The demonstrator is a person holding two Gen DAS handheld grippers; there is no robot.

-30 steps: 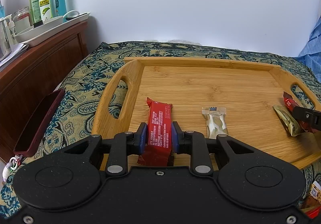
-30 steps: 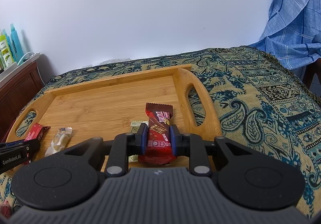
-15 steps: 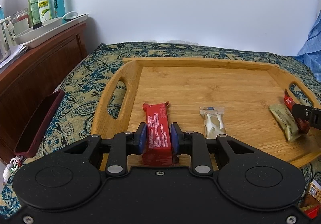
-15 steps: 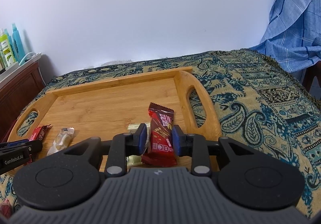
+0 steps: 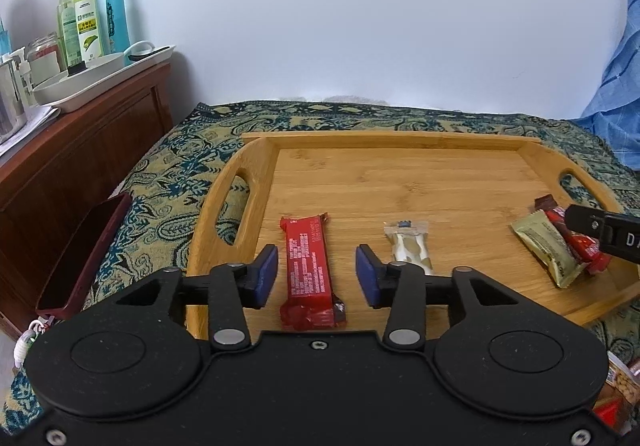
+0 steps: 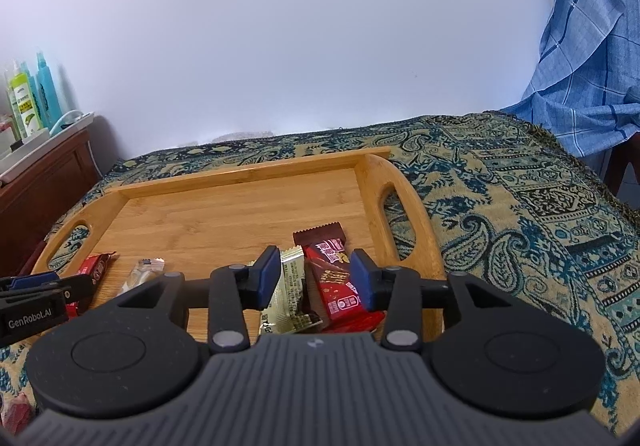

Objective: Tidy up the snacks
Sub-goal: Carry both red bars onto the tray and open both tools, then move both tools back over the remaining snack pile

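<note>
A wooden tray (image 5: 400,174) lies on a patterned cloth; it also shows in the right wrist view (image 6: 240,174). My left gripper (image 5: 316,276) is open, with a red snack bar (image 5: 308,266) lying flat on the tray between its fingers. A white-and-gold snack (image 5: 410,250) lies just to its right. My right gripper (image 6: 314,280) is open over a red-brown snack bar (image 6: 336,286) and a pale gold snack (image 6: 290,298) lying side by side at the tray's right end. Those two also show in the left wrist view, the gold one (image 5: 546,250) and the red one (image 5: 576,246).
A dark wooden cabinet (image 5: 60,174) stands to the left with a white tray of bottles (image 5: 86,34) on top. A dark red case (image 5: 80,258) leans against it. Blue checked fabric (image 6: 592,46) hangs at the right. More snack packets (image 5: 616,402) lie near the lower right.
Both grippers have opened and let go of their red bars, which now lie flat on the tray. The right bar rests next to the gold snack.
</note>
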